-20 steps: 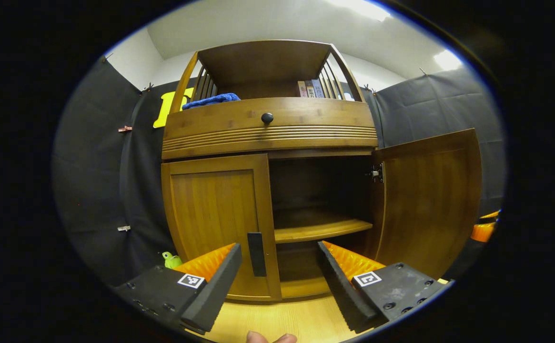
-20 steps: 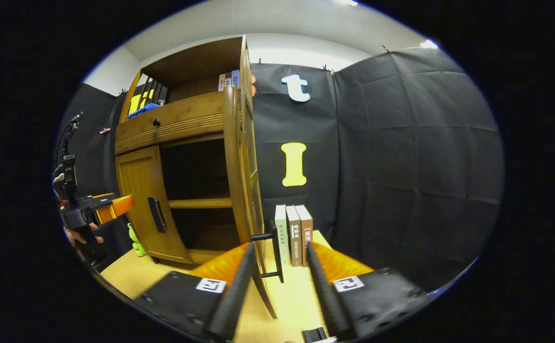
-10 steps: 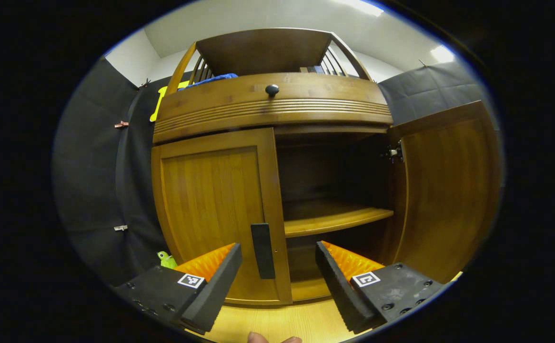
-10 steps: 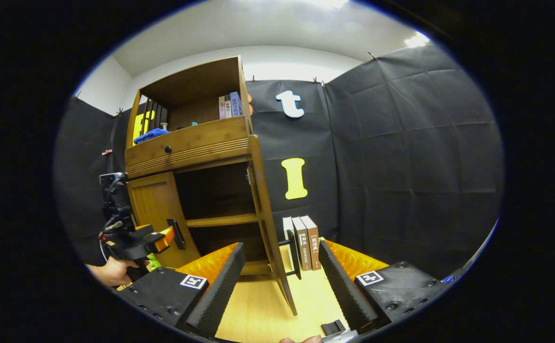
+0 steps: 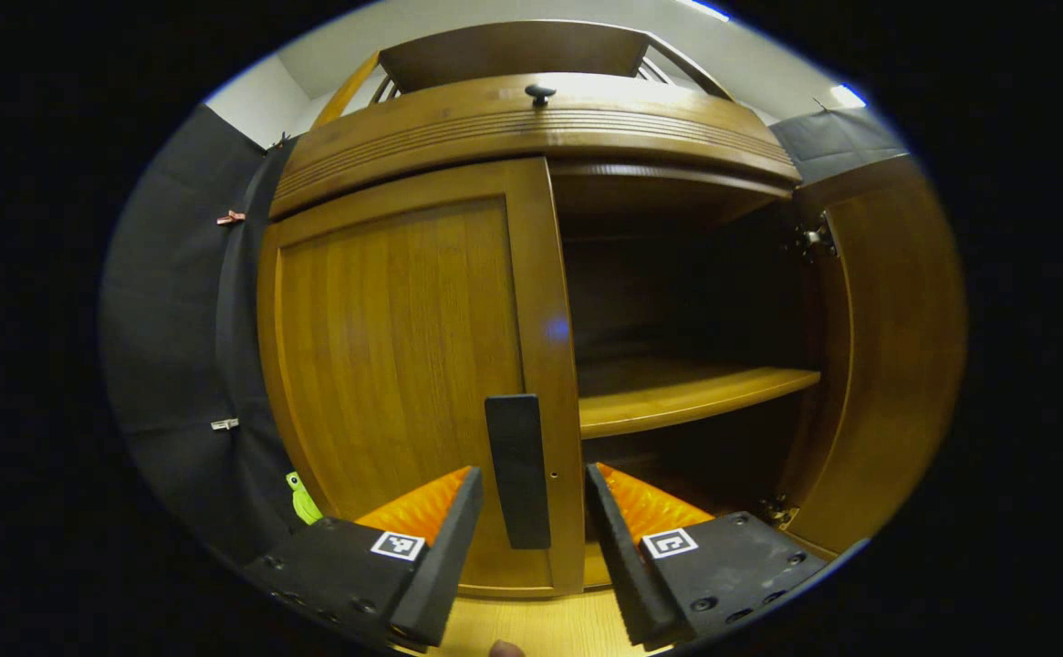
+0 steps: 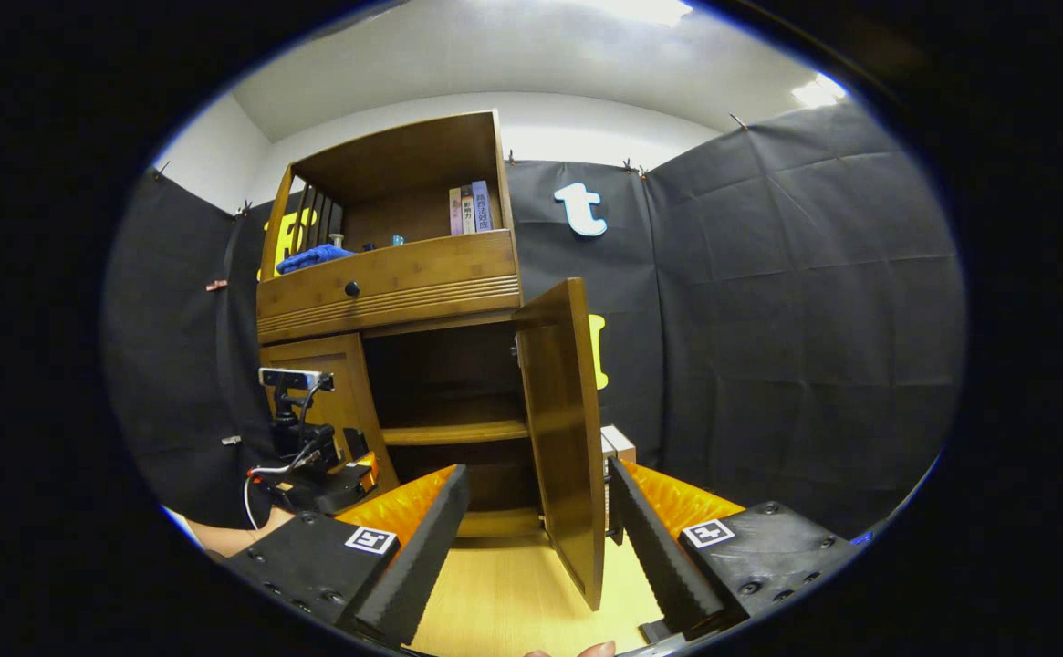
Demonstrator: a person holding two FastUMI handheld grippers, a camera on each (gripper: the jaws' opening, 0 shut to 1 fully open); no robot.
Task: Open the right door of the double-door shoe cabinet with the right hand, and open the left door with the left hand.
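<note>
Between the spread fingers of the left gripper (image 5: 524, 538), the dark handle (image 5: 517, 470) of the left door (image 5: 403, 365) stands upright, with a gap on each side; neither finger presses on it, so the tool is released and nothing is grasped. The door itself is shut, flush under the drawer front (image 5: 531, 128). The risk here is a poor bite: if the fingers close before the handle sits deep enough, they may catch only its outer face and slip off when pulled. Closing off-centre could also push one finger into the door's edge rail rather than behind the handle.

Farther off, the right door (image 6: 567, 429) hangs wide open, its lower corner low over the wooden floor (image 6: 495, 602). The right gripper (image 6: 540, 538) sits with its jaws apart on either side of that door's free edge, holding nothing. Drifting sideways, it could knock the door back toward closing. Beyond, the inner shelf (image 5: 686, 397) lies bare.
</note>
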